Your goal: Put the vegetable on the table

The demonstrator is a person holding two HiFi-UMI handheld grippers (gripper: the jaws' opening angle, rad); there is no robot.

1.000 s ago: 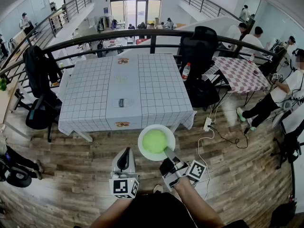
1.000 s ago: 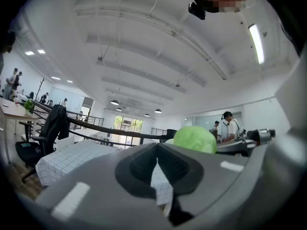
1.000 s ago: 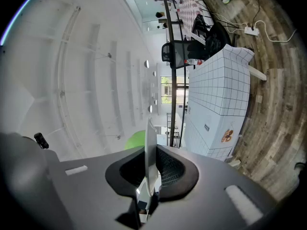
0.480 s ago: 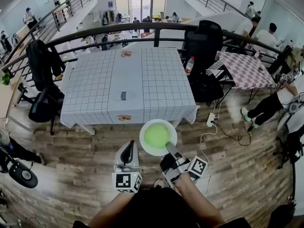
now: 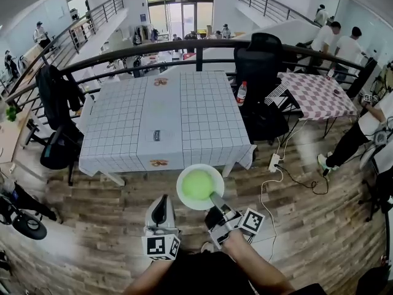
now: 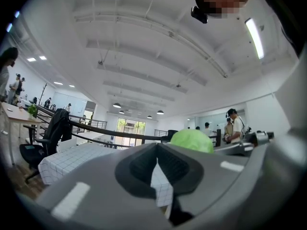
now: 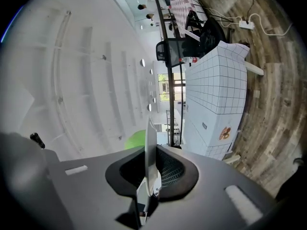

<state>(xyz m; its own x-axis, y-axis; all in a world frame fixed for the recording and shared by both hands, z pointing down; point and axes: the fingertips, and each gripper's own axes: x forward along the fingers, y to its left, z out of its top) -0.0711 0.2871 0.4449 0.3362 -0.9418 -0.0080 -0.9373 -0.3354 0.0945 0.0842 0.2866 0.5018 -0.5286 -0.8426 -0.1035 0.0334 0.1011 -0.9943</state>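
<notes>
A round green vegetable (image 5: 198, 184) lies on a white plate (image 5: 186, 196) that hangs over the wooden floor, just short of the near edge of the table (image 5: 166, 118) with the white grid cloth. My right gripper (image 5: 215, 199) is shut on the plate's near rim. In the right gripper view the plate (image 7: 150, 150) stands edge-on between the jaws of that gripper (image 7: 149, 172), with the vegetable (image 7: 135, 139) behind it. My left gripper (image 5: 161, 202) hangs left of the plate, shut and holding nothing. In the left gripper view the vegetable (image 6: 192, 140) shows beyond the left gripper (image 6: 157, 166).
Black chairs stand left of the table (image 5: 56, 147) and behind its right side (image 5: 259, 61), a bottle (image 5: 241, 93) beside that one. A checked table (image 5: 310, 94) is at the right, near seated and standing people. A power strip (image 5: 274, 161) and cable lie on the floor. A railing (image 5: 184, 45) runs behind.
The plate with the vegetable stays held in front of the table's near edge. Only the view has swayed a little; both grippers keep their places.
</notes>
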